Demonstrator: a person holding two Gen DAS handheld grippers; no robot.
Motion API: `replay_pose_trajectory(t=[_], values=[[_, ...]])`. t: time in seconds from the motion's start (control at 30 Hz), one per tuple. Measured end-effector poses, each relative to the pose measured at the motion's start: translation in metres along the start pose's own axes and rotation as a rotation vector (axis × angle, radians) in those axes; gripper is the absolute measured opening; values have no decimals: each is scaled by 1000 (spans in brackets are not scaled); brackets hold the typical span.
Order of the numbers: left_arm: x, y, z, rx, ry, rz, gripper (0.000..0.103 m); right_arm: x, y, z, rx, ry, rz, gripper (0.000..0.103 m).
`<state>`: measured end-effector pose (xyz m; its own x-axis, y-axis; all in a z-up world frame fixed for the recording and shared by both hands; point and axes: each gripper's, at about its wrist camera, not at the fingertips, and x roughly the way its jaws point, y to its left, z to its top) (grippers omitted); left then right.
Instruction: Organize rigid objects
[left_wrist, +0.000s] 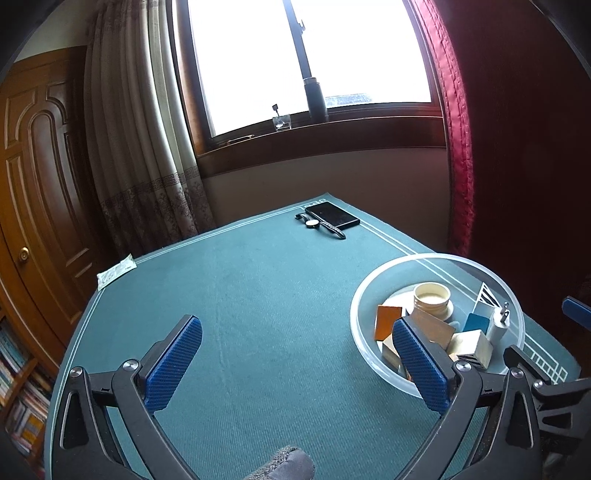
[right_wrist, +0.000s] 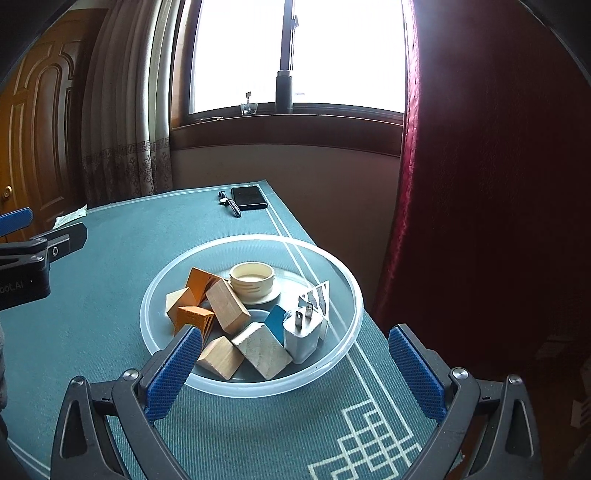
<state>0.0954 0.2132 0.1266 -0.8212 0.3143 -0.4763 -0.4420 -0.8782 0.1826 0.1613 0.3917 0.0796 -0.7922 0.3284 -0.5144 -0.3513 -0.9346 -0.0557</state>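
Observation:
A clear plastic bowl (right_wrist: 343, 280) sits on the green mat near the table's right edge; it also shows in the left wrist view (left_wrist: 360, 295). It holds several wooden blocks (right_wrist: 227, 306), an orange block (right_wrist: 197, 282), a cream cup on a saucer (right_wrist: 252, 280), a white plug adapter (right_wrist: 303, 332) and a blue piece (right_wrist: 276, 321). My right gripper (right_wrist: 295, 365) is open and empty, just in front of the bowl. My left gripper (left_wrist: 295, 354) is open and empty, over bare mat to the bowl's left.
A black phone (left_wrist: 332, 213) and a wristwatch (left_wrist: 319, 224) lie at the table's far edge. A white packet (left_wrist: 116, 271) lies at the far left corner. Window, curtains and a wooden door stand behind. A bookshelf (left_wrist: 18, 387) is at lower left.

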Motion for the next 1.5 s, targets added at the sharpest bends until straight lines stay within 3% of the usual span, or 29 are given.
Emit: replay_pose_trajectory(t=[0.9, 1.5], values=[[21, -23, -15, 65, 87, 2, 103, 11, 7, -12, -24, 50, 6, 103], [28, -29, -23, 72, 122, -40, 103, 13, 8, -13, -29, 65, 6, 103]])
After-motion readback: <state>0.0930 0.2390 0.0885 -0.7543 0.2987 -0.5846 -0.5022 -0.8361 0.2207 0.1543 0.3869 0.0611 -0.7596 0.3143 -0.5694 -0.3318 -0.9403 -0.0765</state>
